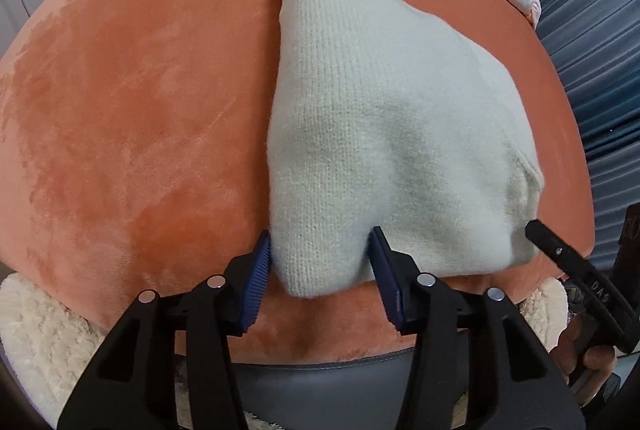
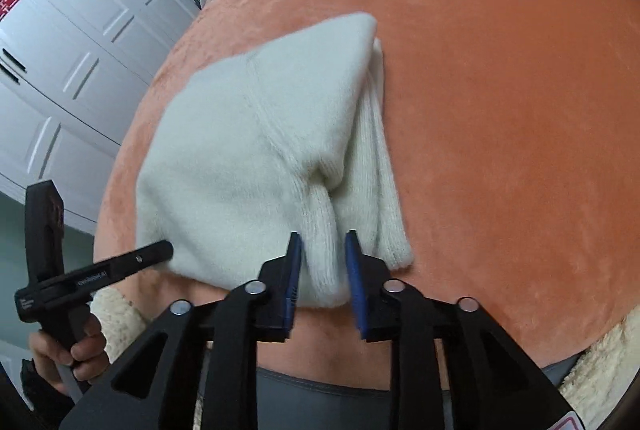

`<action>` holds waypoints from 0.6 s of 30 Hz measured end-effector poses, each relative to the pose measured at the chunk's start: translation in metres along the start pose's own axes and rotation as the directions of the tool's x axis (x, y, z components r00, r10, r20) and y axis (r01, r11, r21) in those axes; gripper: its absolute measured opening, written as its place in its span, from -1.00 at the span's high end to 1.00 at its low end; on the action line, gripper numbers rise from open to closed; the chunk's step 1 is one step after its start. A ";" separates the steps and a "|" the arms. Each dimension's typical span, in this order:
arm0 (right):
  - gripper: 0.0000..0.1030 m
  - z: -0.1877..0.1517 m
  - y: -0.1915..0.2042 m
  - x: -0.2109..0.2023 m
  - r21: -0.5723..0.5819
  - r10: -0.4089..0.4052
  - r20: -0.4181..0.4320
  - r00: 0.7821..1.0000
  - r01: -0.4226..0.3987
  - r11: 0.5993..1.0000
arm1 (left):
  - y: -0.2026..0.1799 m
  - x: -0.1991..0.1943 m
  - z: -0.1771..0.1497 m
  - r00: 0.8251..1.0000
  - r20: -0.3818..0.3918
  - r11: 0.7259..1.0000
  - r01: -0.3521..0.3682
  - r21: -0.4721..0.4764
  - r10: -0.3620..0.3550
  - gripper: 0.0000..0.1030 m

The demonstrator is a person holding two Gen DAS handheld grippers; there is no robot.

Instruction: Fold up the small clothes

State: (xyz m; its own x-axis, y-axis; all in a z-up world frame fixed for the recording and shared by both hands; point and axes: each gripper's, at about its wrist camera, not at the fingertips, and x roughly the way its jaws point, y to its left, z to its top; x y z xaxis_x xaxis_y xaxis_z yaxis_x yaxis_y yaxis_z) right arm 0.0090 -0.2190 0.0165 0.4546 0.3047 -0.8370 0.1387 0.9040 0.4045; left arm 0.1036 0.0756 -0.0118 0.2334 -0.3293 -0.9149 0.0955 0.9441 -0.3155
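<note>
On the orange bed (image 1: 140, 110), by white wardrobes (image 2: 80, 42), we are pinching the sweater's (image 1: 380, 134) near edge with both grippers, left (image 1: 320, 270) and right (image 2: 322, 270), its length running away from us.

white letters "das" on the right gripper (image 1: 592, 286) — other print unreadable.

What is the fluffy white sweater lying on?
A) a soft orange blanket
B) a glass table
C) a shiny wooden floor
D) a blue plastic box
A: the folded white sweater lies flat on the soft orange blanket, which shows all around it, while the left tool and the right tool each have its near edge between their fingers.
</note>
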 end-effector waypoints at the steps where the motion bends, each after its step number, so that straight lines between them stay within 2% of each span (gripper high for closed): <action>1: -0.13 0.007 -0.002 -0.006 -0.002 -0.005 0.036 0.999 0.005 1.000 | -0.002 -0.007 0.002 1.000 0.023 1.000 0.011 0.001 -0.011 -0.09; 2: -0.34 0.015 -0.004 -0.009 0.003 -0.009 0.071 0.997 0.009 1.000 | -0.002 -0.017 0.005 0.997 0.062 0.999 0.046 -0.007 -0.045 -0.28; 3: -0.35 0.023 -0.006 -0.007 0.008 -0.013 0.085 0.996 0.012 1.000 | -0.001 -0.026 0.011 0.990 0.107 0.996 0.091 -0.022 -0.088 -0.57; 4: -0.35 0.035 -0.009 0.001 0.014 -0.017 0.079 0.997 0.016 1.000 | 0.001 -0.032 0.015 0.983 0.144 0.992 0.118 -0.038 -0.112 -0.72; 6: -0.36 0.053 -0.014 0.023 0.024 -0.014 0.032 0.999 0.013 1.000 | 0.006 -0.040 0.030 0.969 0.209 0.987 0.148 -0.070 -0.130 -0.82; 8: -0.36 0.065 -0.018 0.047 0.048 0.007 -0.024 1.000 -0.006 0.999 | 0.011 -0.027 0.048 0.968 0.195 0.981 0.175 -0.084 -0.156 -0.85; 10: -0.36 0.073 -0.021 0.070 0.103 0.058 -0.066 0.996 -0.051 0.993 | 0.022 0.000 0.062 0.982 0.132 0.978 0.154 -0.142 -0.135 -0.84; 11: -0.36 0.074 -0.022 0.078 0.121 0.079 -0.078 0.994 -0.069 0.990 | 0.028 0.015 0.066 0.982 0.101 0.971 0.173 -0.164 -0.158 -0.75; 12: -0.22 0.074 -0.020 0.084 0.126 0.076 -0.078 0.994 -0.066 0.990 | 0.031 0.024 0.068 0.980 0.082 0.964 0.194 -0.184 -0.181 -0.67; 13: -0.05 0.074 -0.018 0.085 0.116 0.082 -0.074 0.994 -0.073 0.991 | 0.033 0.032 0.069 0.967 0.070 0.946 0.253 -0.202 -0.244 -0.55; 14: 0.16 0.076 -0.014 0.083 0.098 0.083 -0.067 0.994 -0.077 0.992 | 0.032 0.033 0.070 0.967 0.073 0.944 0.253 -0.212 -0.243 -0.51; 15: 0.29 0.077 -0.010 0.077 0.087 0.085 -0.054 0.995 -0.080 0.993 | 0.027 0.030 0.072 0.971 0.076 0.953 0.238 -0.190 -0.227 -0.39; 16: 0.32 0.079 -0.006 0.068 0.074 0.096 -0.033 0.995 -0.094 0.993 | 0.019 0.023 0.073 0.972 0.088 0.961 0.230 -0.153 -0.218 -0.32; 18: 0.36 0.081 0.002 0.043 0.041 0.112 0.024 0.993 -0.113 0.993 | 0.005 0.005 0.073 0.963 0.117 0.964 0.252 -0.085 -0.242 -0.19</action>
State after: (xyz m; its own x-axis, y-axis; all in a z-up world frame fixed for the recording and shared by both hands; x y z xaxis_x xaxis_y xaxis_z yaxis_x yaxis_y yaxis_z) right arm 0.0997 -0.2284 0.0110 0.4880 0.3967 -0.7774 0.1226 0.8507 0.5111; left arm 0.1762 0.0781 0.0006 0.3149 -0.5471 -0.7756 0.0691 0.8282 -0.5561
